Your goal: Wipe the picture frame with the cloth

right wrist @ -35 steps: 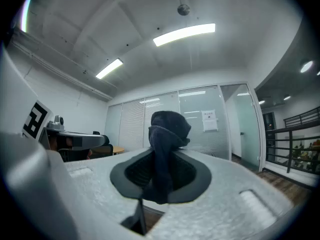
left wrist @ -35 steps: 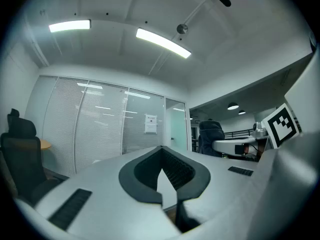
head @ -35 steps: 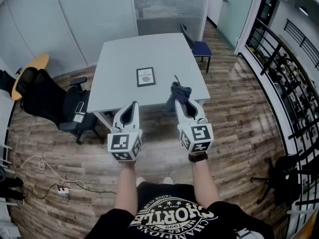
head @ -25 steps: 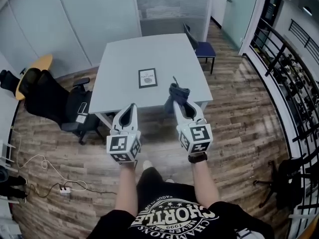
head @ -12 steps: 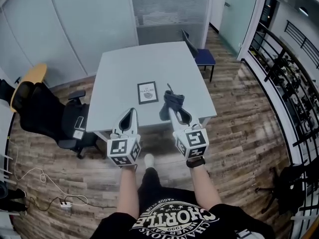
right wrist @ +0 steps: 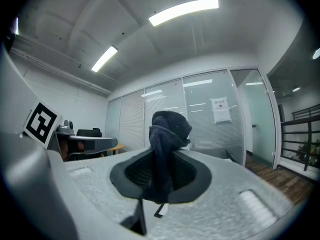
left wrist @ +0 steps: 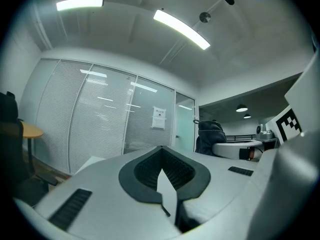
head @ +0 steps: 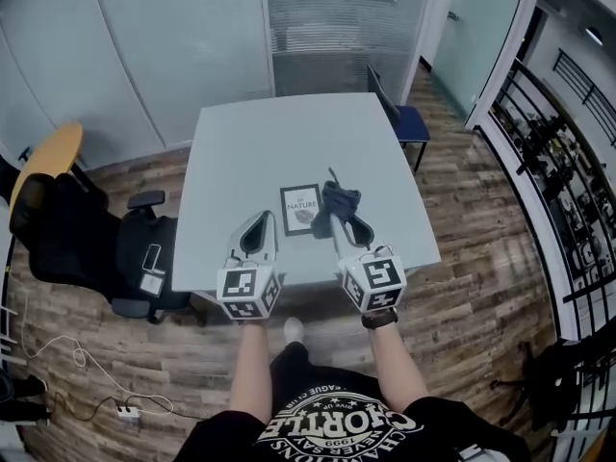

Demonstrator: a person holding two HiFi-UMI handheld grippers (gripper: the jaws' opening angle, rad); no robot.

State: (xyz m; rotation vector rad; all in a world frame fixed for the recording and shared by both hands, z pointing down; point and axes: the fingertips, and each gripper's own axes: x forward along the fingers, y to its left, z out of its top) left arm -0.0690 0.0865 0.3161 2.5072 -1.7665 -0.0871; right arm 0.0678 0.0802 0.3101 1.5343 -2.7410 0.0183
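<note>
Currently no wiping contact is seen. Frame is laid flat, face up, in the front half of the table, ahead of the gap between the two grippers.

Right gripper is clamped on the cloth. Its fingers are closed onto the dark fabric, with a bunched wad standing out past the tips. That wad is judged to be the working pad: enough is free to be dragged over the frame's face without the fingers touching it.

In head view the cloth is seen just beside the frame's right edge, maybe overlapping it; contact cannot be told. Right gripper view is aimed at wall and ceiling, not at the table, so the cloth is judged to be held above the frame, not pressed on it.

Left gripper is empty. Its fingers are brought together at the tips, with nothing between them. It is held over the table just left of the frame, likely reserved for pinning the frame against the wipe.

Next move is judged to need the right gripper pitched down and the wad laid on the frame's face. Risk: a light frame on a smooth table may be pushed along if not steadied.
</note>
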